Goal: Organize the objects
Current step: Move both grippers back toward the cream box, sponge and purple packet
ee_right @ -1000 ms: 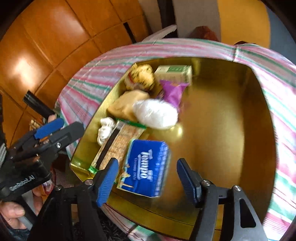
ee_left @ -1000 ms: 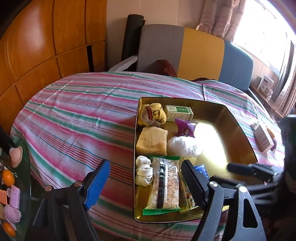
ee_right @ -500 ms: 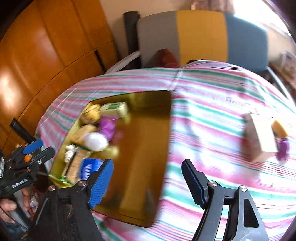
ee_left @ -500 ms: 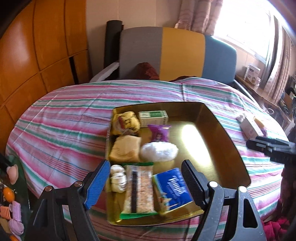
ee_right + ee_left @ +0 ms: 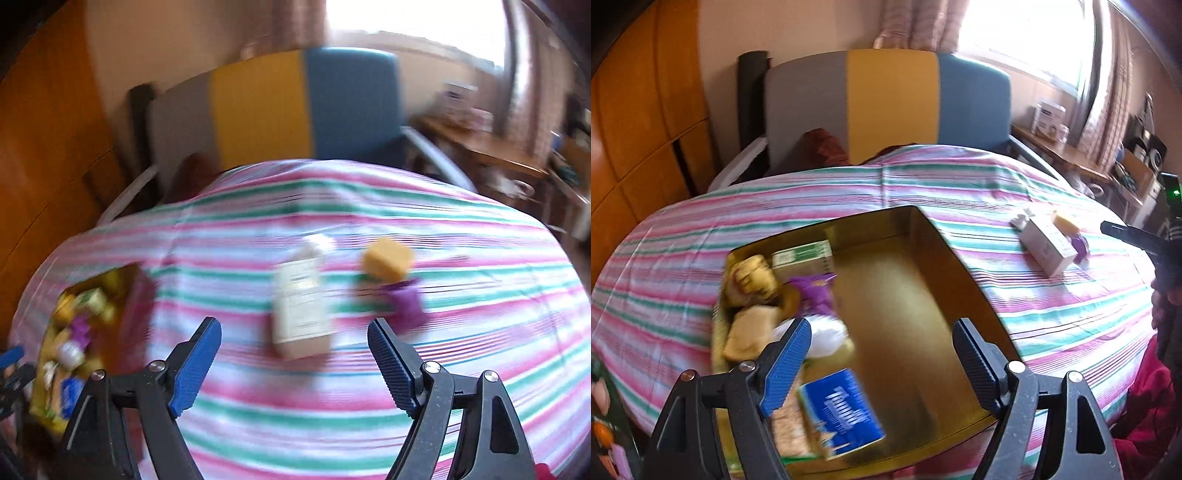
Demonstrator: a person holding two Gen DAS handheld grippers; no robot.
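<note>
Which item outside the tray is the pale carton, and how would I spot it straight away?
Find the striped tablecloth, then look right of the gold tray to the small cluster lying loose on the cloth. The pale carton is the long, boxy one lying flat, ahead of the open right gripper. Its neighbours are smaller: a yellow block and a purple item to its right.
</note>
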